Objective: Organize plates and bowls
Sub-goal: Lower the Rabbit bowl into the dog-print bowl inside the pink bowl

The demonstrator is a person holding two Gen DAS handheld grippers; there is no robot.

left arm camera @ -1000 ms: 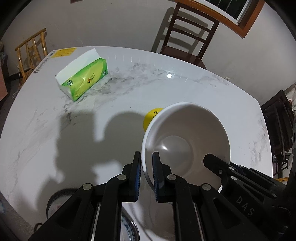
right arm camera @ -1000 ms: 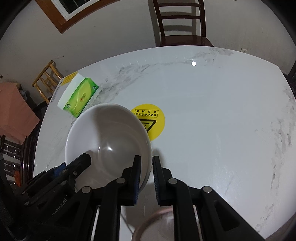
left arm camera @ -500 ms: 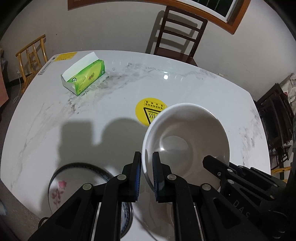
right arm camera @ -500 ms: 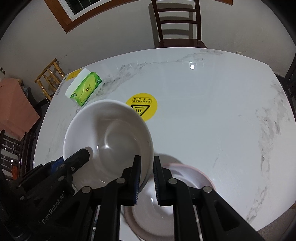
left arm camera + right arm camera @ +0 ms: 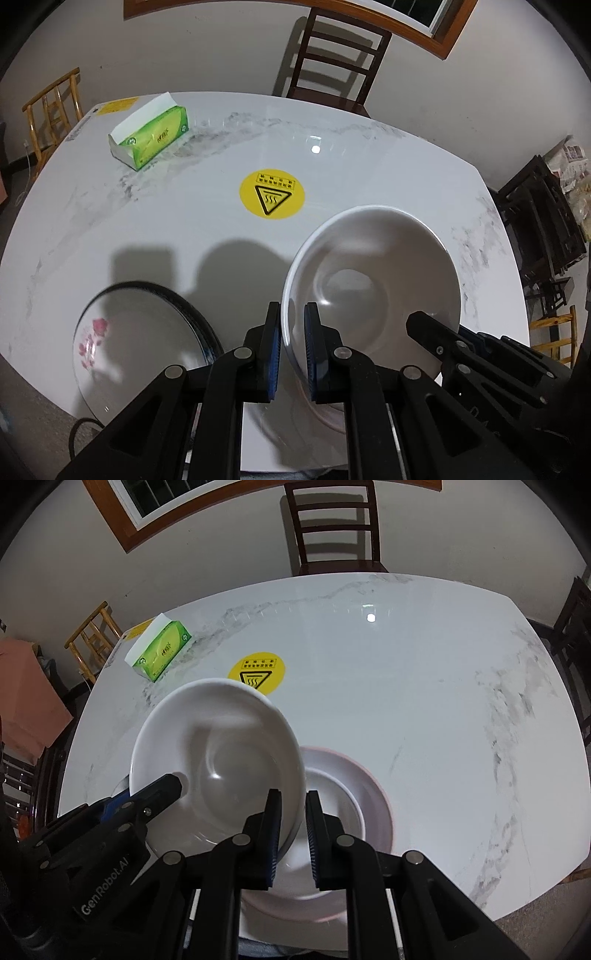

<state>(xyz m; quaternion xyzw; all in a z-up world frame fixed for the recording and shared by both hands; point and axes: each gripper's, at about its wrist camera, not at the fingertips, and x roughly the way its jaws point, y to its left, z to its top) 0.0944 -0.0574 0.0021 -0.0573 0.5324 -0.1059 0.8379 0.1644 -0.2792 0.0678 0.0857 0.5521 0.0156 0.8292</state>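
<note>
I have both grippers, left gripper and right gripper, pinched on opposite rims of the white bowl, carried level. The pink plate's smaller bowl lies below, on my right gripper's side; the flowered plate sits left.

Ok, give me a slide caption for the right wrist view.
Both grippers' fingers pinch the white bowl's rim, holding it over a pink plate and smaller bowl.

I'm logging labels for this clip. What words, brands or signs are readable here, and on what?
"GenRobot.AI": on the left hand-held gripper, seen in the right wrist view.
Hot-surface triangle sign: on the yellow sticker on the table; its line of text is too small to read.
Green tissue pack: brand print blurred, unreadable.
</note>
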